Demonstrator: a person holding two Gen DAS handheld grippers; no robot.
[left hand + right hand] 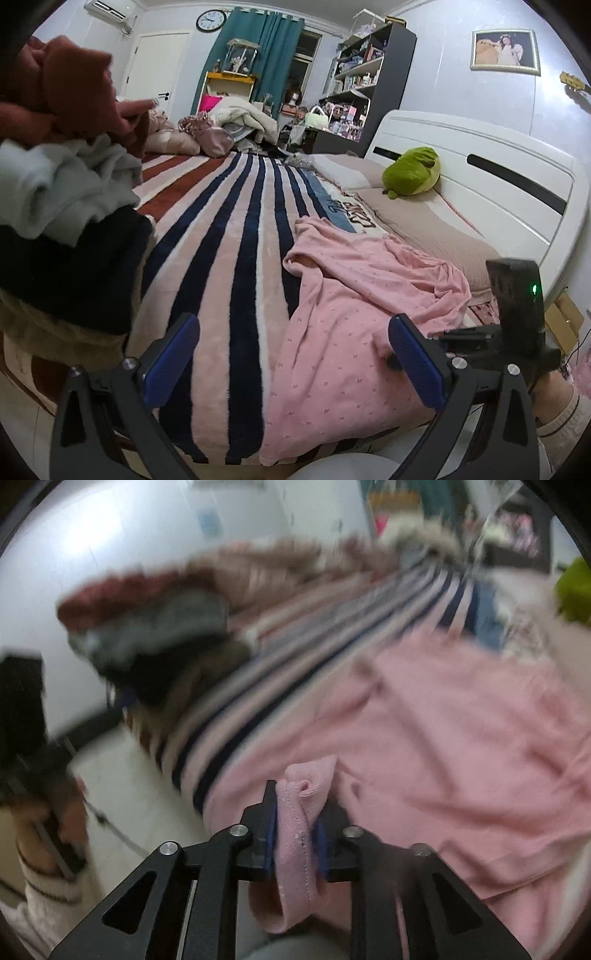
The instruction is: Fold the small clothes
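Observation:
A pink dotted garment (354, 295) lies crumpled on the striped blanket (229, 258) near the bed's front edge. My left gripper (295, 350) hovers low over the garment's near part, its blue pads wide apart with nothing between them. In the blurred right wrist view my right gripper (295, 823) is shut on a bunched, stitched hem of the pink garment (443, 738), which trails off to the right. The black housing of the right tool (517, 295) shows at the garment's right edge.
A pile of red, grey and black clothes (66, 177) stands at the blanket's left. A green plush toy (413, 170) and a beige pillow (424, 225) lie by the white headboard (498, 192). Bags and bedding (221, 133) crowd the far end.

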